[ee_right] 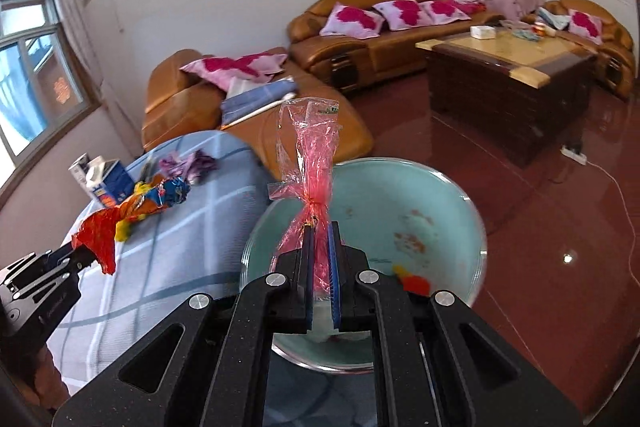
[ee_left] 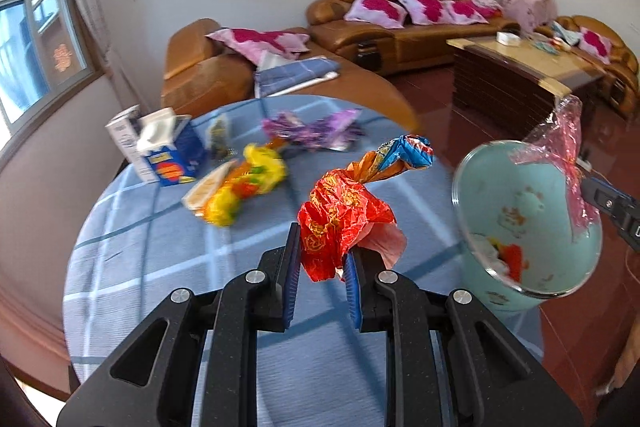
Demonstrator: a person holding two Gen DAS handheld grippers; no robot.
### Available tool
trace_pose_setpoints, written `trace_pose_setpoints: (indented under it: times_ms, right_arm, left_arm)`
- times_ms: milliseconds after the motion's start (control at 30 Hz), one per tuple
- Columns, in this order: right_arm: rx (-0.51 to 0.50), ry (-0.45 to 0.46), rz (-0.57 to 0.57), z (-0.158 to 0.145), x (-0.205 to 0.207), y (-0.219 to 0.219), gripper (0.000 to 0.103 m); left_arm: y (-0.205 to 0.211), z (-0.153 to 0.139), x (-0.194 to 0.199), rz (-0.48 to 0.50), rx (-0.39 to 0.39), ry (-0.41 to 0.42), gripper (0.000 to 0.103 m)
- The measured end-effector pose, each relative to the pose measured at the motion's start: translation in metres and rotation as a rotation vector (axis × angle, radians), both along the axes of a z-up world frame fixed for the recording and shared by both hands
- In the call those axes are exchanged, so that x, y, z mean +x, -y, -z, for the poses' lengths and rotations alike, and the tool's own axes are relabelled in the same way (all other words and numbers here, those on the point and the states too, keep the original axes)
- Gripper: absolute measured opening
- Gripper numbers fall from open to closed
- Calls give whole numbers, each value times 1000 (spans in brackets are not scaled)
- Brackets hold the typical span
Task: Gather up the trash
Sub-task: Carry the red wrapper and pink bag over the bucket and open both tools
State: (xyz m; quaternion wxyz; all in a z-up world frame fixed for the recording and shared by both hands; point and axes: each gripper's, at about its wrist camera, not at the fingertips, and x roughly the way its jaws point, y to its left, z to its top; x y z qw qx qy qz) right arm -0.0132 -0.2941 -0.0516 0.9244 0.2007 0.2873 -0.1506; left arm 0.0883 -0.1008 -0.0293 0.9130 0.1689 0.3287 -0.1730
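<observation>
Black two-finger left gripper [ee_left: 322, 259] with blue pads is pinched on a crumpled red-and-gold foil wrapper [ee_left: 344, 215], twisted into an orange-blue wrapper tail [ee_left: 404, 155] that sticks up and away from the jaws. Right gripper [ee_right: 320, 259] is pressed together on a pink clear cellophane bag [ee_right: 312, 163], knotted just above the pads, long axis standing up along the fingers. Key relation: the pale green round bin with metal rim [ee_right: 478, 227] sits directly under and ahead of the right gripper, so the cellophane hangs over its mouth; from the left gripper the bin lies off to the right, past the table edge, so the right one is nearer, and the left likely needs a sideways carry first. Bin already holds some red and yellow scraps [ee_right: 414, 281]. More trash on the round table with blue checked cloth [ee_left: 132, 267]: yellow crumpled wrapper [ee_left: 244, 191], purple wrapper [ee_left: 316, 129], blue carton [ee_left: 176, 159]. Living room behind: tan leather sofa [ee_left: 396, 31] with pink cushions, wooden coffee table [ee_right: 504, 75], glossy red floor [ee_right: 560, 227], window at left.
</observation>
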Motion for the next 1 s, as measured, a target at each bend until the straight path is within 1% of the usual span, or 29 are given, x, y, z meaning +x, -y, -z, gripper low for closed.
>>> trace_pose_setpoints:
  times_ms: [133,233,300,400,500,700,800,900,967,1000]
  right_arm:
    - [-15,-20,44,10,-7,16,7]
    - [-20,-37,79,17,-10,28,7]
    - [-45,-47,98,20,-11,33,7]
    - [-54,-72,107,27,-10,40,7]
    - [-39,-104,109,36,-7,45,8]
    - [3,-125,99,49,-5,52,8]
    - [12,-131,95,53,-3,52,10]
    - [26,-144,93,55,-1,53,15]
    - [29,-138,95,54,-1,53,22]
    - [31,-130,97,53,-1,53,24]
  left_arm:
    - [28,6,-3,45,13,-17,20]
    - [54,8,-7,81,28,-12,20]
    - [68,10,-8,101,36,-12,20]
    - [89,15,-11,125,47,-19,20]
    - [106,21,-10,142,54,-40,20]
    - [126,34,-11,160,75,-67,22]
    - [132,40,-8,165,85,-83,23]
    - [135,44,-6,177,84,-103,25]
    - [137,45,-7,180,86,-102,42]
    - [138,44,-9,179,88,-91,58]
